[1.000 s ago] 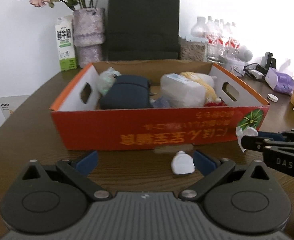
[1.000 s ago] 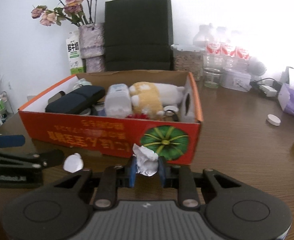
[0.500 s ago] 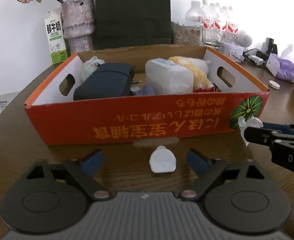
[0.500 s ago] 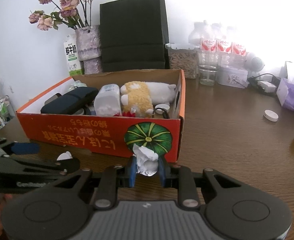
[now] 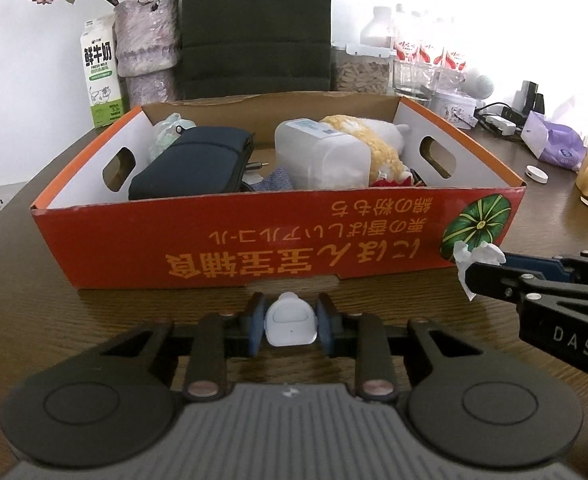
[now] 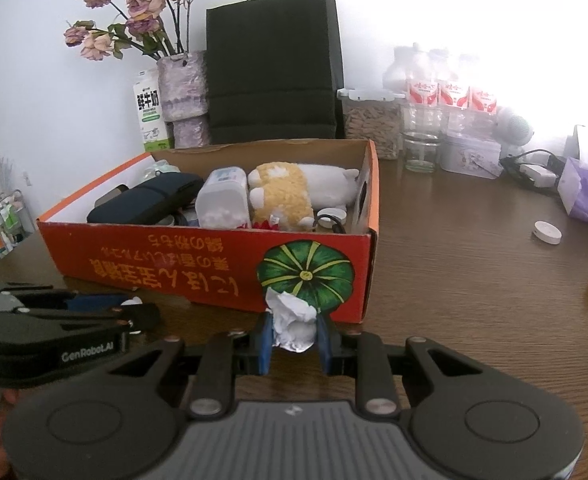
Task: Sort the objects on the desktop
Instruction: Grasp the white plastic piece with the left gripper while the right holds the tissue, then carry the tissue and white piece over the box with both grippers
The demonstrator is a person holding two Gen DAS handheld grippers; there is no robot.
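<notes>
Left gripper (image 5: pixel 291 322) clamps a smooth white plastic charger (image 5: pixel 291 321) between 2 blue pads. Right gripper (image 6: pixel 293 336) grips crumpled white paper (image 6: pixel 293 325). Both sit before the orange cardboard box (image 5: pixel 254 252).

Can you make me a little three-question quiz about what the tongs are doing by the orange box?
1. True or false: the left tongs are shut on a small white plastic device.
2. What do the right tongs hold? A) a bottle cap B) a crumpled white paper wad C) a plush toy
3. Fill in: the yellow and white plush toy lies inside the orange cardboard ____.

Key: 1 true; 2 B; 3 box.
</notes>
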